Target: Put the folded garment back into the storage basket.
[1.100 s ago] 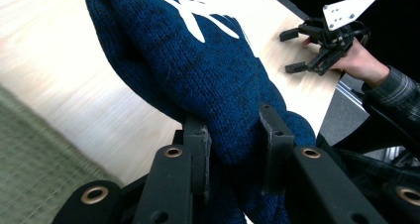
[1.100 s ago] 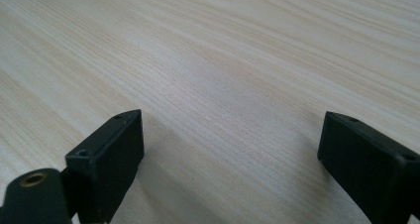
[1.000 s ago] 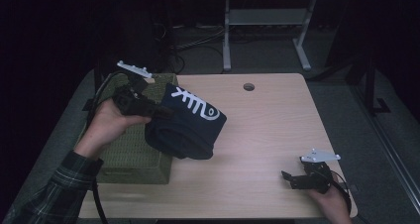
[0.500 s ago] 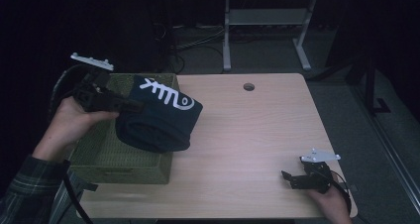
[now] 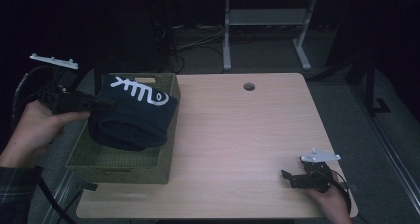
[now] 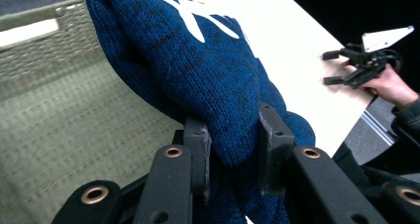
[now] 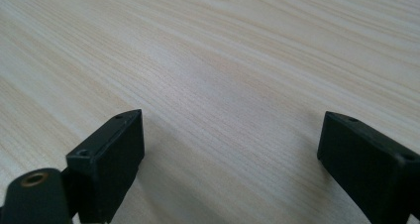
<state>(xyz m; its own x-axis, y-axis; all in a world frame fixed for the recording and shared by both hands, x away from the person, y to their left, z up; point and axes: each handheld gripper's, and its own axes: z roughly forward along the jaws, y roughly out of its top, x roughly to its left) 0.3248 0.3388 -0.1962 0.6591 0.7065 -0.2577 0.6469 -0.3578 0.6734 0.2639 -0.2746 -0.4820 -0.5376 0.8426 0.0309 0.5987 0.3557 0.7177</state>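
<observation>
Holding a folded navy knit sweater (image 5: pixel 132 116) with the left gripper (image 5: pixel 94 104), I see from the high view that the bundle hangs over the green woven basket (image 5: pixel 119 165) at about nine o'clock on the surface (image 5: pixel 237 135), its lower edge at or just inside the rim. To finish this well I would keep the grip firm, centre the bundle over the open basket, lower it until the weave takes the weight, and only then let go, so no fold catches on the near wall. The right gripper (image 5: pixel 292 177) rests low at about five o'clock, well apart from the basket. The pale wood surface has a round cable hole (image 5: pixel 248 86) near twelve o'clock; beyond it the room is dark, with a white desk frame (image 5: pixel 262 21) and loose cables on the floor.

From the left gripper view, the jaws are clenched on a thick fold of the sweater (image 6: pixel 208 75), the pads (image 6: pixel 270 144) pressed into the knit, with the basket's woven floor (image 6: pixel 74 130) at nine o'clock and the other hand's gripper (image 6: pixel 356 65) at two o'clock.

From the right gripper view, the jaws stand released and wide, nothing between them but bare wood grain (image 7: pixel 223 75).
</observation>
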